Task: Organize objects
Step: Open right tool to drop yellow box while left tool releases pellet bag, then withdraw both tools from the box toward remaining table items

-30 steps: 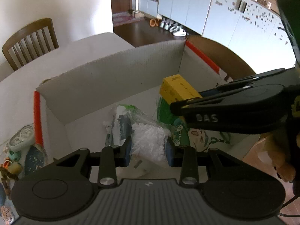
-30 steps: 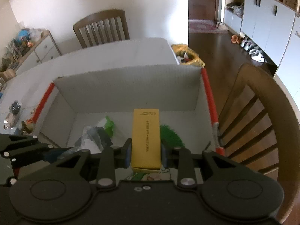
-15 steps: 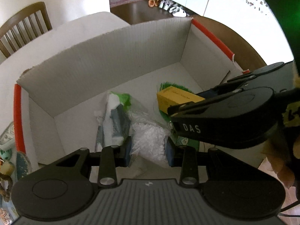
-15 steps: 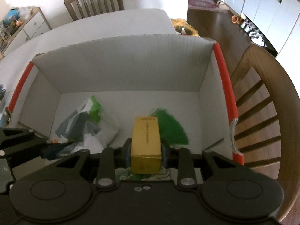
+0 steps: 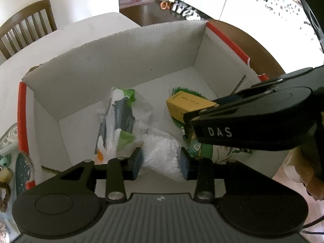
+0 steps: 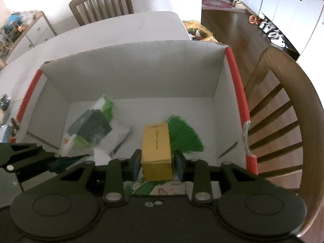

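Observation:
A white cardboard box [image 5: 125,60] with red edge strips sits on the table; it also shows in the right wrist view [image 6: 141,73]. My left gripper [image 5: 161,161] is shut on a clear bag of white pellets [image 5: 162,156] low inside the box. My right gripper [image 6: 157,163] is shut on a yellow carton [image 6: 157,151], held low over the box floor; the carton also shows in the left wrist view [image 5: 186,106]. A green and grey plastic packet [image 5: 119,119] lies on the box floor, left of the carton [image 6: 91,129]. A green brush-like thing [image 6: 184,133] lies beside the carton.
A green printed sheet [image 5: 206,147] lies at the box's near side. Small toys [image 5: 8,141] lie on the table left of the box. A wooden chair [image 6: 283,121] stands right of the box, another chair [image 6: 101,4] at the table's far side.
Both grippers have gone down into the box with their loads. The yellow carton has dropped from above the rim to near the box floor, beside the green brush.

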